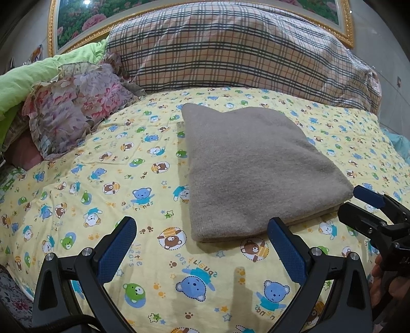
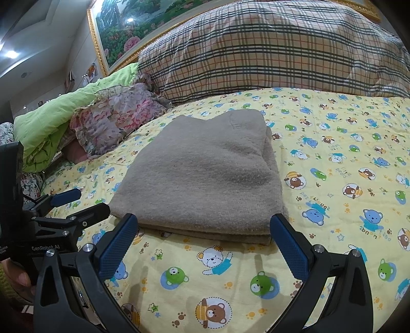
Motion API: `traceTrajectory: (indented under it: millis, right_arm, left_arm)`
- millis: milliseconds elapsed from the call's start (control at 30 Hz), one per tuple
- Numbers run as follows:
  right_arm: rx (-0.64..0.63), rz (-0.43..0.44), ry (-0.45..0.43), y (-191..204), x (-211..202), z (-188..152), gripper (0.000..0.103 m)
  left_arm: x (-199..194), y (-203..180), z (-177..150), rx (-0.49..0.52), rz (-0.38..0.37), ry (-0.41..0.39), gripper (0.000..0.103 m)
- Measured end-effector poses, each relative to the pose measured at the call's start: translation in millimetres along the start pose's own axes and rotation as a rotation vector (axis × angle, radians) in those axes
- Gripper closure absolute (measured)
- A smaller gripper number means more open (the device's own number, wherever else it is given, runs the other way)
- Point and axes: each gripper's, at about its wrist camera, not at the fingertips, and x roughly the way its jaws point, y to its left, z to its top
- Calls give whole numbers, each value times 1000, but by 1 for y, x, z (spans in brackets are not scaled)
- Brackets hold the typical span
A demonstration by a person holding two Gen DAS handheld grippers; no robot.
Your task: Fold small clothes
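A grey-brown knitted garment (image 1: 251,169) lies folded into a thick rectangle on the yellow bear-print bedsheet (image 1: 102,179); it also shows in the right wrist view (image 2: 205,174). My left gripper (image 1: 202,238) is open and empty, just in front of the garment's near left corner. My right gripper (image 2: 203,235) is open and empty, its fingers either side of the garment's near edge, slightly short of it. The right gripper also shows at the right edge of the left wrist view (image 1: 358,202), the left one at the left of the right wrist view (image 2: 82,202).
A large plaid pillow (image 1: 230,51) lies along the head of the bed. A floral ruffled cushion (image 1: 74,102) and a green quilt (image 1: 23,76) sit at the left. A gold-framed flower picture (image 1: 77,20) hangs behind.
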Motion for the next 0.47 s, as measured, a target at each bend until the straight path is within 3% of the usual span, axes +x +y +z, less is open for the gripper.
traceTrajectory:
  millis: [467]
  right_arm:
    - [22,-22,21,-7,-3,14,0]
  left_arm:
    - [8,0,7,5,44,43,1]
